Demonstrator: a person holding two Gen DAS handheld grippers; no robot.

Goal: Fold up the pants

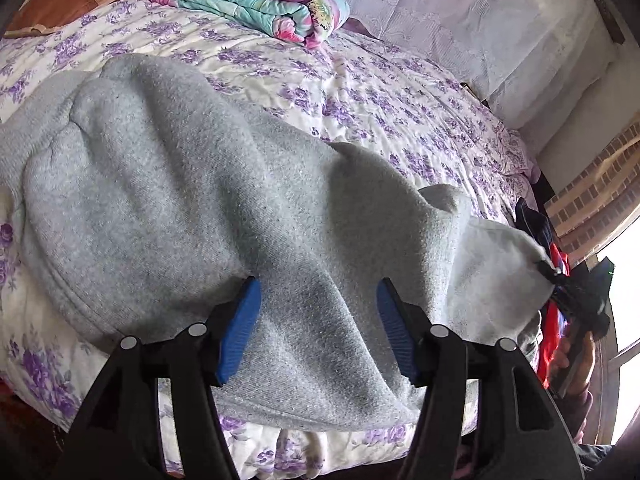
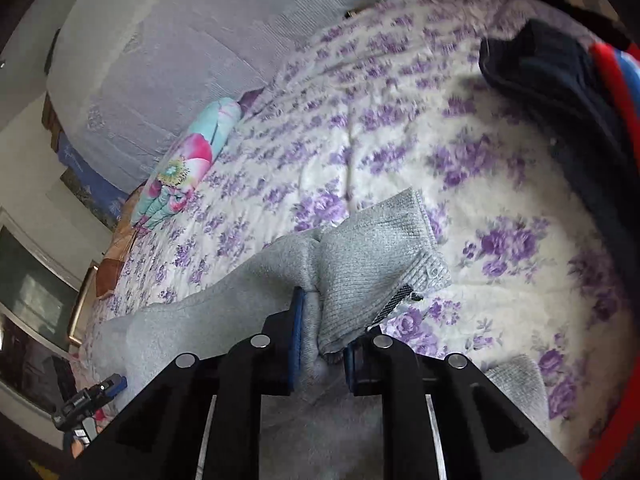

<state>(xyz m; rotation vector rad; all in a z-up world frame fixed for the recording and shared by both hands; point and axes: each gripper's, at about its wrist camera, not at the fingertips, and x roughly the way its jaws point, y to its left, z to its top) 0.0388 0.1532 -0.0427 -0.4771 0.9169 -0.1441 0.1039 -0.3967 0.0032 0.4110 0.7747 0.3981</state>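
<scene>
From my left wrist camera, the left gripper (image 1: 318,328) stands wide, its 2 blue pads on either side of a ridge of the grey fleece sweatpants (image 1: 180,184), which lie bunched across the white quilted bedspread with purple flowers (image 1: 400,112); a folded turquoise-and-pink floral blanket (image 1: 256,0) sits farther up the bed. From my right wrist camera, the right gripper (image 2: 320,344) is clamped narrow on the pants' ribbed grey cuff (image 2: 380,256), beside a dark navy garment (image 2: 560,100).

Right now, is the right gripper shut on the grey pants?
Shut: right gripper pinches the ribbed cuff of the grey fleece pants.
</scene>
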